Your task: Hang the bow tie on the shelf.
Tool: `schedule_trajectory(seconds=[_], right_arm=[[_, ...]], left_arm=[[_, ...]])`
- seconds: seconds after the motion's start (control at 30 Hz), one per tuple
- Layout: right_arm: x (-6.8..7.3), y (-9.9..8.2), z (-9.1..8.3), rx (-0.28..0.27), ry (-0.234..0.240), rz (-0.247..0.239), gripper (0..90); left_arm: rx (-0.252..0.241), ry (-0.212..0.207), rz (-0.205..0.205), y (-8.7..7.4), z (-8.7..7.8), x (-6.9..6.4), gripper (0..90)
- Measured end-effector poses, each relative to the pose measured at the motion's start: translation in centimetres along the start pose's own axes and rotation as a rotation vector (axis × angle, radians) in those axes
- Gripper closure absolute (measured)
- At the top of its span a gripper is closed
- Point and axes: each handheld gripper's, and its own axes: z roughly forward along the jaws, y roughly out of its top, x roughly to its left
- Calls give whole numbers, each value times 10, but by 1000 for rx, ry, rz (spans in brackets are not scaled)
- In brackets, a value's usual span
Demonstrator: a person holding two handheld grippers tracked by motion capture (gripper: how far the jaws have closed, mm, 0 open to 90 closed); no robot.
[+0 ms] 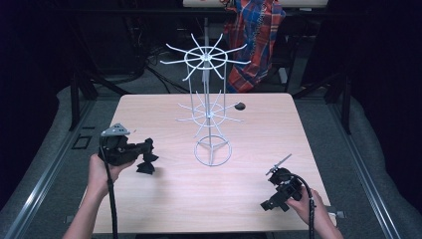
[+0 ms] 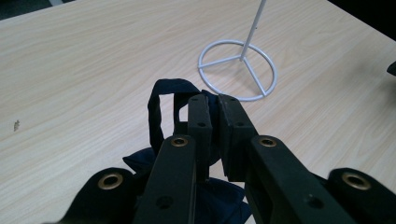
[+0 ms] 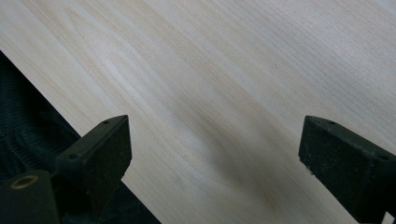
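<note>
A dark navy cloth pouch with a strap loop [image 2: 161, 100] hangs from my left gripper [image 2: 215, 126], whose jaws are shut on its fabric. In the high view the same pouch [image 1: 146, 163] dangles just above the table's left side under the left gripper [image 1: 148, 148]. A white wire rack [image 1: 209, 99] with two tiers of radiating hooks stands mid-table; its ring base [image 2: 238, 70] lies ahead of the left jaws. My right gripper [image 1: 268, 203] is held low at the table's front right, jaws wide open [image 3: 215, 163] over bare wood.
The light wooden table [image 1: 164, 199] has a small dark spot [image 1: 240, 106] beyond the rack. A plaid cloth [image 1: 256, 40] hangs behind the table. Dark floor [image 3: 23, 126] shows past the table edge in the right gripper view.
</note>
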Motion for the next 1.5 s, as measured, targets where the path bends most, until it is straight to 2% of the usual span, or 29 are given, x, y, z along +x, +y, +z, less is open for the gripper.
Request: schedule_trajectory(seconds=[0.33, 0.37, 0.4, 0.47, 0.5, 0.53, 0.67, 0.7, 0.93, 1.03, 1.1, 1.23, 1.5], right_arm=[[0, 0, -1, 7, -8, -2, 90], [1, -1, 0, -18, -8, 18, 90], [-1, -1, -2, 7, -16, -7, 90], [-1, -1, -2, 12, -14, -6, 90], [0, -2, 0, -11, -11, 12, 90], [-1, -1, -1, 8, -9, -2, 90], [-2, 0, -2, 24, -10, -14, 90], [-2, 0, -1, 11, -14, -6, 90], [-1, -1, -1, 5, -11, 1, 90], [-3, 0, -3, 36, -17, -27, 90], [-1, -1, -1, 2, -8, 1, 90], [-3, -1, -2, 11, -19, -13, 90], [-3, -2, -2, 9, -11, -12, 90]], left_arm=[[-7, -12, 19, 10, 3, -4, 847], [-13, -13, 21, 12, 3, -5, 847], [-15, -16, 20, 13, 3, -5, 847], [-18, -18, 27, 16, 4, -6, 847], [-22, -21, 29, 18, 4, -7, 847], [-24, -22, 29, 19, 4, -7, 847], [-33, -27, 35, 24, 5, -8, 847], [-38, -27, 38, 25, 5, -8, 847], [-48, -30, 43, 31, 4, -7, 847], [-56, -36, 44, 34, 5, -8, 847], [-56, -41, 50, 37, 6, -8, 847], [-68, -48, 54, 42, 8, -10, 847], [-77, -61, 70, 49, 11, -12, 847]])
